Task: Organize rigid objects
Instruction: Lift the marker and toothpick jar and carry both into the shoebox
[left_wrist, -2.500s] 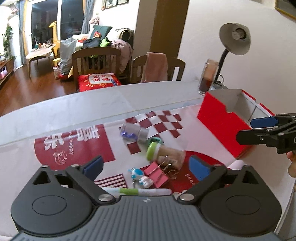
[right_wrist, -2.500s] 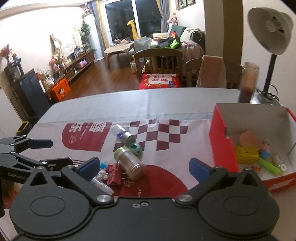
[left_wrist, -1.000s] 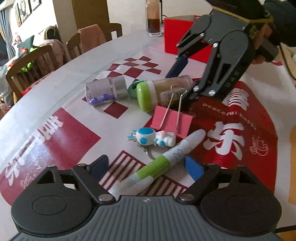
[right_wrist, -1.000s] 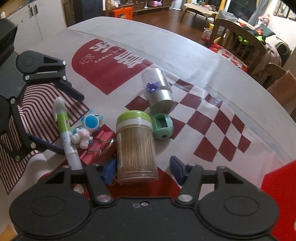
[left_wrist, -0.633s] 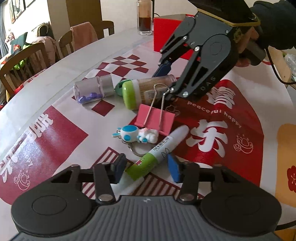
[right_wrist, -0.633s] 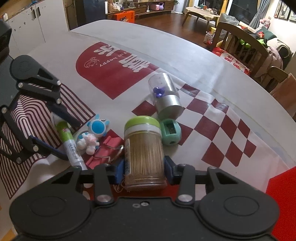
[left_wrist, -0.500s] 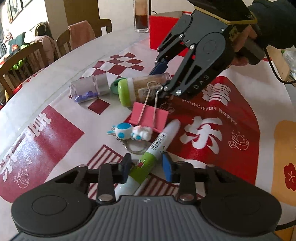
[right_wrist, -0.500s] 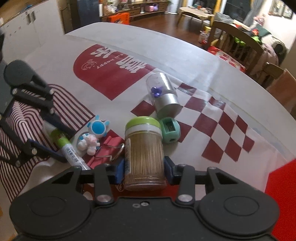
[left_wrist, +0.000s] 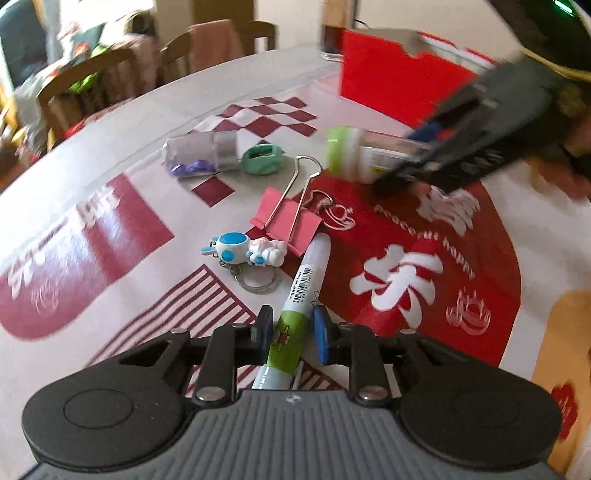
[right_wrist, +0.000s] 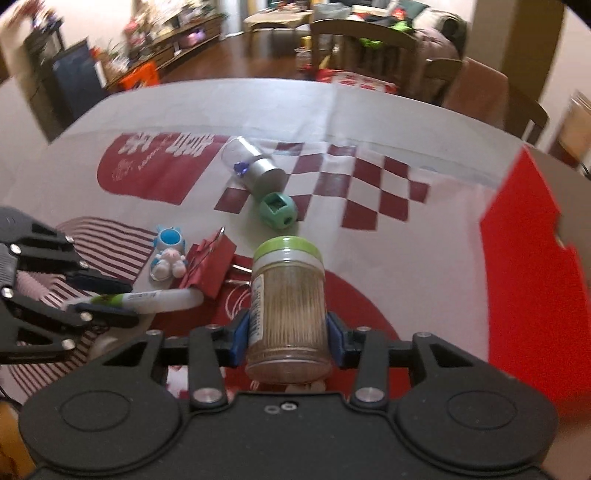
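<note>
The left gripper (left_wrist: 291, 332) was clamped narrowly on the green-and-white marker (left_wrist: 301, 295). The right gripper (right_wrist: 288, 338) gripped the green-lidded toothpick jar (right_wrist: 286, 306) by its sides.

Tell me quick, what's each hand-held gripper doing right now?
Left hand-held gripper: shut on the marker.
Right hand-held gripper: shut on the jar.

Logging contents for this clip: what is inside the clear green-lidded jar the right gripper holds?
The jar, clamped in the right gripper, looks packed with thin tan sticks, probably toothpicks. A label strip on its side and the blue pads cover part of the contents; the lid end is opaque.
</note>
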